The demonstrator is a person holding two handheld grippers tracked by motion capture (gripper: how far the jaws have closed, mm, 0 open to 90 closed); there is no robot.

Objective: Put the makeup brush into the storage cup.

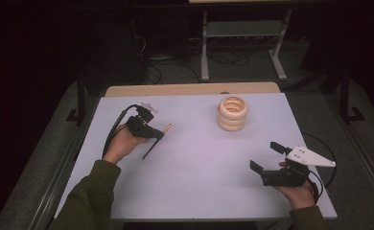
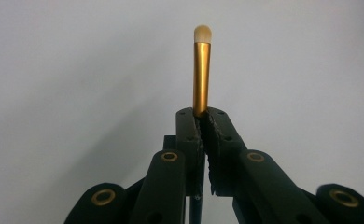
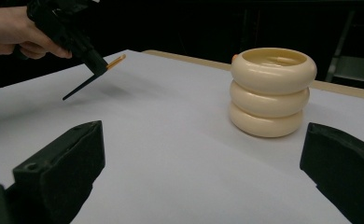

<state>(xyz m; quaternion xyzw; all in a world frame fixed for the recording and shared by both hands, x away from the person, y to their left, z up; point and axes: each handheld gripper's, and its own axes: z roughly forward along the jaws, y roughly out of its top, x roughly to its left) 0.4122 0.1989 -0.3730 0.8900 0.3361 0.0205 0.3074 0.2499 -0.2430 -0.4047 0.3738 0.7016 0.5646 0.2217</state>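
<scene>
High view, L to R: left gripper (image 1: 155,134) sat at approx 9 o'clock on the table (image 1: 199,167), raised off the surface in the person's left hand (image 1: 122,143). Its jaws were closed tight on a brush (image 1: 157,139); the gold ferrule stuck out toward 2 o'clock, the dark handle trailed down toward 7 o'clock, its end near or on the table, can't tell which. Left gripper view confirmed it: jaws pinched together on the brush (image 2: 201,70) w/ no gap, gold ferrule and pale rounded tip rising straight up at 12 o'clock against plain white table.

Holder (image 1: 233,113), cream, three stacked rings, hollow top, stood upright at approx 1 o'clock on the table, well apart from both grippers. In right gripper view the holder (image 3: 271,91) sat at 1 o'clock between the jaws' line of sight, w/ left gripper and brush (image 3: 89,79) far off at 10 o'clock.

Right gripper (image 1: 266,157) was at approx 4 o'clock, held in the right hand (image 1: 298,191). Jaws spread wide, nothing between them.
</scene>
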